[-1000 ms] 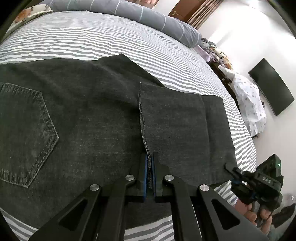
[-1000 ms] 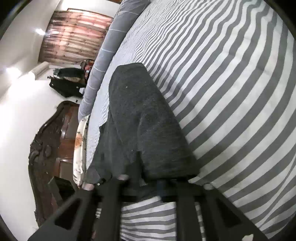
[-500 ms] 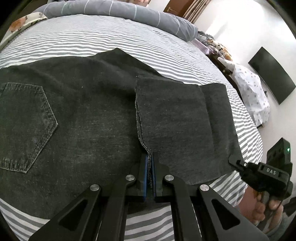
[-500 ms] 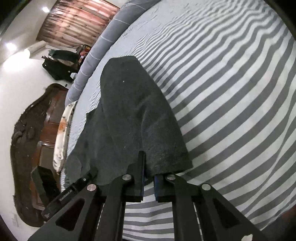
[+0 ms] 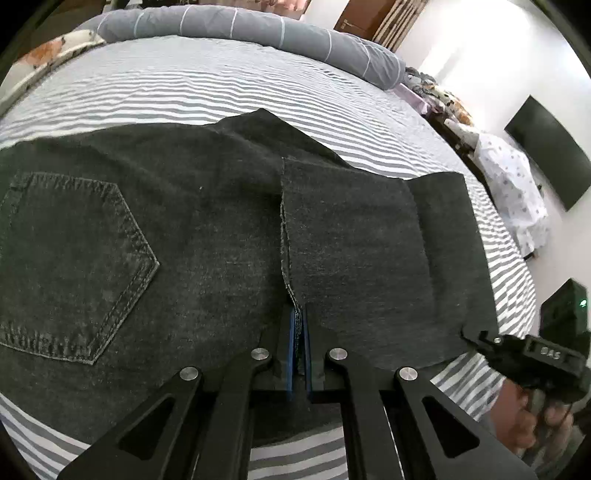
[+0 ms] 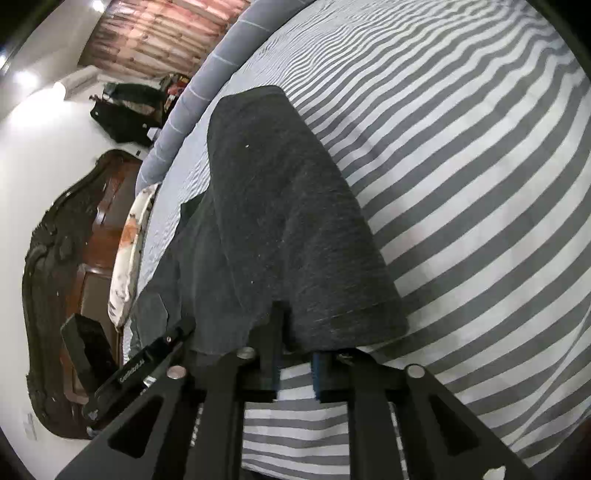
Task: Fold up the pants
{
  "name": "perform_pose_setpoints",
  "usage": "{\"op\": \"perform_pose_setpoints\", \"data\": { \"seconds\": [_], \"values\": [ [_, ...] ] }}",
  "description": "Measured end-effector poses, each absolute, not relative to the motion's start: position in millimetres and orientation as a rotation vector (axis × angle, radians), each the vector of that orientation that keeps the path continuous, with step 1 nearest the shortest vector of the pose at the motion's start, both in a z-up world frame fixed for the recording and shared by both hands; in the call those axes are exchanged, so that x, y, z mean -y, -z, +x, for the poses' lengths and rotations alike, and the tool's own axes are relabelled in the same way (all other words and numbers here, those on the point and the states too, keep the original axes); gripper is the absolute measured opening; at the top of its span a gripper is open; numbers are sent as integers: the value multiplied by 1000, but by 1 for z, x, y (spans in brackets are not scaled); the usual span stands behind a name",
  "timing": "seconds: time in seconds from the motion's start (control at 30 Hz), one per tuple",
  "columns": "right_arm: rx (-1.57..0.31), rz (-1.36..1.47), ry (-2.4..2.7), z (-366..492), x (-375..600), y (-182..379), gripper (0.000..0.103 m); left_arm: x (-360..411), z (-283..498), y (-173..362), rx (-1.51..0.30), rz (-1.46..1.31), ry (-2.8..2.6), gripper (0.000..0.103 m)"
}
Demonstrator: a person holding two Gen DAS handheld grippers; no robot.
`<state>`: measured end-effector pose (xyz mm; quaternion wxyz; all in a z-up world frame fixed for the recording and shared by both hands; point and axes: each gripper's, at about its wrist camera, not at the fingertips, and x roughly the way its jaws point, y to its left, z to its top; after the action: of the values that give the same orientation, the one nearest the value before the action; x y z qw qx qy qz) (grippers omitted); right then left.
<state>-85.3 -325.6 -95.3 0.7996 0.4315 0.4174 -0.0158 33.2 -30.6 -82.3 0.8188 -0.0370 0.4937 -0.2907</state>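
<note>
Charcoal-black pants on a grey-and-white striped bedsheet.

One pair of dark pants with one back pocket showing lies on one striped bed, alongside one grey bolster, one wall screen and my two tools, left and right.

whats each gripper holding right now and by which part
Left gripper is shut on the pants at the hem edge of the folded-over leg. Right gripper is open, holding nothing.
</note>
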Motion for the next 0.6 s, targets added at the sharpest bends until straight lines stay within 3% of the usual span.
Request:
{"op": "perform_pose_setpoints", "data": {
  "seconds": [0.07, 0.13, 0.17, 0.4, 0.6],
  "values": [
    [-917, 917, 32, -85, 324, 92, 22, 34, 31, 81, -1044, -42, 618, 4],
    [-941, 882, 27, -85, 318, 85, 38, 35, 30, 77, -1040, -30, 622, 6],
    [-966, 856, 25, -87, 314, 81, 41, 34, 30, 75, -1036, -32, 621, 6],
    [-1073, 742, -131, -99, 290, 55, 42, 23, 27, 46, -920, -38, 612, 6],
    [-909, 511, -70, -69, 292, 4, 39, 49, 39, 38, -896, -28, 664, 7]
  ]
}}
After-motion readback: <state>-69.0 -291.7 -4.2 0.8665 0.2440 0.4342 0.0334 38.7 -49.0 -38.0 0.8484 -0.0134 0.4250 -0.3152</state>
